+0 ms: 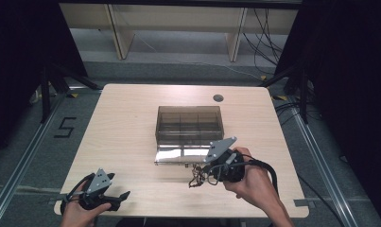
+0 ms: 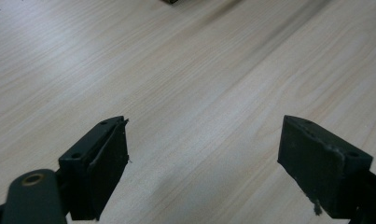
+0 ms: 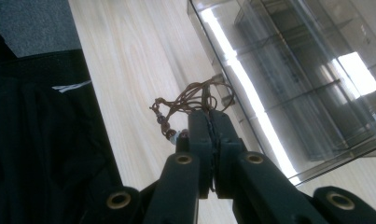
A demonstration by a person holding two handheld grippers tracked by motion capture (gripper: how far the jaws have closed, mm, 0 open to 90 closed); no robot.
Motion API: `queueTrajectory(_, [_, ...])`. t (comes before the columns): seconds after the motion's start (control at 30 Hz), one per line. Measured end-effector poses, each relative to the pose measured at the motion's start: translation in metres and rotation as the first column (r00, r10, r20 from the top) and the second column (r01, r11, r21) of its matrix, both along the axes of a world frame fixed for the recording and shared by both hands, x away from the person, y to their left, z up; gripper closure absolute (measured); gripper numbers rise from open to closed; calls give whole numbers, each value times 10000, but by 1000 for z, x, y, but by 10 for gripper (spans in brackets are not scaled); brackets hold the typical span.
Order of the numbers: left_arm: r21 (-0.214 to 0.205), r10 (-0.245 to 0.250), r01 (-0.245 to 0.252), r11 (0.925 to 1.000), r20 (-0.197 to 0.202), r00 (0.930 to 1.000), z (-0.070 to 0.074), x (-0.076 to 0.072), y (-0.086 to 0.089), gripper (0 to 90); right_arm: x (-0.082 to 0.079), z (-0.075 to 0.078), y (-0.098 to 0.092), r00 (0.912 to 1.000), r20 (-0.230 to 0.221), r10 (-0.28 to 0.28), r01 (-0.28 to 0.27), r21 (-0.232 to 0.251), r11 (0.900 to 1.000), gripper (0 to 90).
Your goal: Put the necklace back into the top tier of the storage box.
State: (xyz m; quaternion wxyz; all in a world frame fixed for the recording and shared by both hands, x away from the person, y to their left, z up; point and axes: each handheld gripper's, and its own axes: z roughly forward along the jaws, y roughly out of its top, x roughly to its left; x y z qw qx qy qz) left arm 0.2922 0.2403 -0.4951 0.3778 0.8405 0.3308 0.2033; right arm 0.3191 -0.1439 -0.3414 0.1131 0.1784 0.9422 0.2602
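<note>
While the left gripper (image 1: pixel 116 195) rests at the lower left of the high view, low over the near edge of the table (image 1: pixel 126 123), the right gripper (image 1: pixel 203 176) sits just right of centre in the lower half, held in the person's right hand (image 1: pixel 254 184). From its tip hangs a tangled brown cord necklace (image 1: pixel 196 177) with small beads, dangling over the wood just in front of the smoky transparent box (image 1: pixel 189 124).

Seen in the right gripper view, the two black jaws stand pressed together at the centre of the frame, clenched on the necklace (image 3: pixel 195 100), whose loops of cord spill out above and to the left of the tips; a few dark beads and one pale bead hang at the left of the jaws. Behind it, across the upper right of that frame, lies the box (image 3: pixel 297 74), its inner dividers visible through the tinted walls, and its flat front panel lies open on the table toward the person. Dark cloth fills the lower left.

Over in the left gripper view, the jaws stand wide apart at the lower left and lower right corners, released, with bare pale wood (image 2: pixel 190 93) between them.

The box stands at the middle of the table, with a small round grommet hole (image 1: pixel 218 98) behind it to the upper right.
</note>
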Motion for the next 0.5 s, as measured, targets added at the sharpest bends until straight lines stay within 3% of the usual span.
queueTrajectory(0.03, [15, 12, -12, 10000, 6, 10000, 0, 0, 0, 157, 2, 3, 1, 9998, 34, 209, -209, 58, 9998, 895])
queueTrajectory(0.07, [-226, 169, -172, 9996, -112, 9998, -1, -1, -1, 157, 2, 6, 2, 9998, 13, 215, -215, 36, 9998, 895])
queueTrajectory(0.1, [133, 7, -7, 9999, -36, 10000, 1, 0, 1, 157, 3, 9, 2, 9999, -27, 120, -120, 10, 9999, 895])
queueTrajectory(0.13, [-231, 172, -175, 9996, -110, 9998, -1, -1, -1, 157, 4, 11, 3, 9997, -11, 253, -253, 50, 9997, 895])
queueTrajectory(0.17, [-261, 194, -197, 9995, -148, 9997, -1, -1, -1, 157, 6, 14, 4, 9994, -22, 336, -336, 24, 9994, 894])
queueTrajectory(0.27, [51, 22, -22, 10000, -21, 10000, 0, 0, 0, 158, 8, 22, 7, 9990, -131, 430, -430, -1, 9991, 895])
queueTrajectory(0.37, [-194, 113, -113, 9997, -25, 9999, -1, -1, -1, 157, 9, 27, 9, 9994, -122, 316, -317, -64, 9995, 894])
queueTrajectory(0.4, [181, -86, 85, 9998, 49, 10000, 0, 1, 1, 157, 11, 33, 11, 9992, -110, 395, -396, -62, 9992, 895])
queueTrajectory(0.5, [88, 112, -112, 9999, -65, 9999, 0, -1, 0, 157, 15, 41, 14, 9988, -75, 479, -480, -57, 9988, 894])
